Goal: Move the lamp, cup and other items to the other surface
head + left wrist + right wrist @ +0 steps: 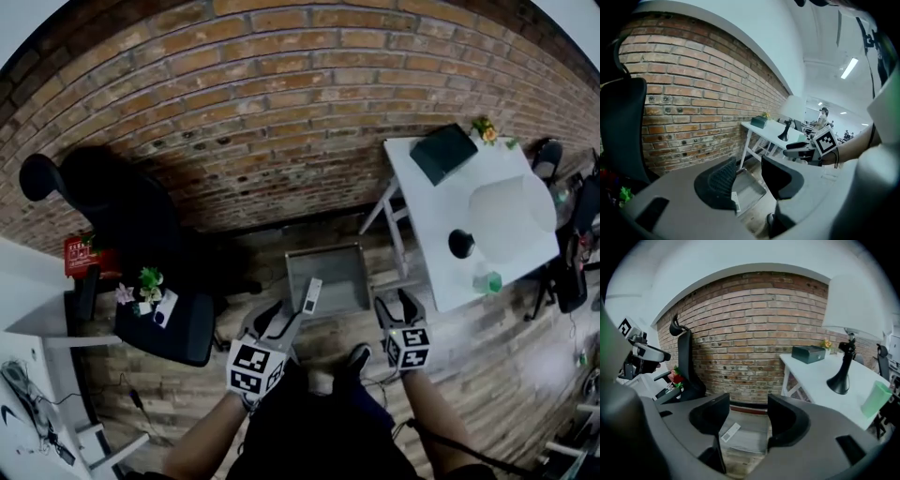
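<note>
The left gripper (pixel 749 176) and the right gripper (pixel 748 418) each hold their jaws apart with nothing gripped, near a grey tray (pixel 342 277) on the floor. The lamp (pixel 511 217) and the green cup (pixel 487 280) stand on the white table (pixel 427 202) at right, which also bears a dark box (pixel 443 153).

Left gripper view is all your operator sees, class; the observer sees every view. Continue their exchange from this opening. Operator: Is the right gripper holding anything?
Observer: No. The right gripper is open, its fingers apart with nothing between them.
Operator: What lies on the office chair?
Observer: A small bunch of flowers and a small white item, on its seat.
Operator: Any other surface nearby?
Observer: Yes, a white desk beyond the chair, at the head view's left edge.
</note>
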The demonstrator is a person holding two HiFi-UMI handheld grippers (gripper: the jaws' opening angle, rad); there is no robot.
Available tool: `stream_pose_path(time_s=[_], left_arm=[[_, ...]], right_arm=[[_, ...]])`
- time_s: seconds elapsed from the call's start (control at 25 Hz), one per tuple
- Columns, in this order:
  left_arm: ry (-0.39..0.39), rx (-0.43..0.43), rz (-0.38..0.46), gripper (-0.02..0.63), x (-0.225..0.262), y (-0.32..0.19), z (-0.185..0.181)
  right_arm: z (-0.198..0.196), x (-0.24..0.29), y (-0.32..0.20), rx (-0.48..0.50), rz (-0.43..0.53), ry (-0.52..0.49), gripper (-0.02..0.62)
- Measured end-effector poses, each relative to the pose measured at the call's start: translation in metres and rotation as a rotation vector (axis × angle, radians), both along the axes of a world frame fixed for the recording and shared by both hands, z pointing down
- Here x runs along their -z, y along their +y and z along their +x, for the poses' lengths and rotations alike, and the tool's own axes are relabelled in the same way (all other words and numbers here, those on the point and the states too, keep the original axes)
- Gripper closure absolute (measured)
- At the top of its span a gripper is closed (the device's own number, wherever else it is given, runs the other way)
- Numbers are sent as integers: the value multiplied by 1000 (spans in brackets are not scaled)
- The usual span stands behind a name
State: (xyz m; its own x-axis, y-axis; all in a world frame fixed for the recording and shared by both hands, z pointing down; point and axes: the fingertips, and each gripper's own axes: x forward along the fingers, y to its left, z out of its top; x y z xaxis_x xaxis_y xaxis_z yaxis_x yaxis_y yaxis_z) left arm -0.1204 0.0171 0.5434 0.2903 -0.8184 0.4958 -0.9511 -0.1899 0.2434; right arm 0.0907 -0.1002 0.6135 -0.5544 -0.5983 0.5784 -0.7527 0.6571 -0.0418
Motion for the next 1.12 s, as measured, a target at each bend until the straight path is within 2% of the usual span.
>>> stream_pose_path(time_s=[0.2, 0.36, 0.6, 0.88, 1.12], left_arm=[[28, 23, -48, 440, -33, 15, -50], [38, 29, -90, 440, -67, 11, -65], [52, 30, -192, 440, -139, 13, -55], [89, 63, -273, 440, -223, 4, -48], [98, 77, -307, 440, -282, -7, -47]], right_arm=[[-77, -58, 19, 49, -104, 28, 336], [-113, -113, 29, 122, -183, 74, 336], [-134, -220, 33, 178, -319, 84, 337], [-151, -325, 21, 233, -420, 109, 334], [-157, -399, 14, 203, -515, 111, 337]])
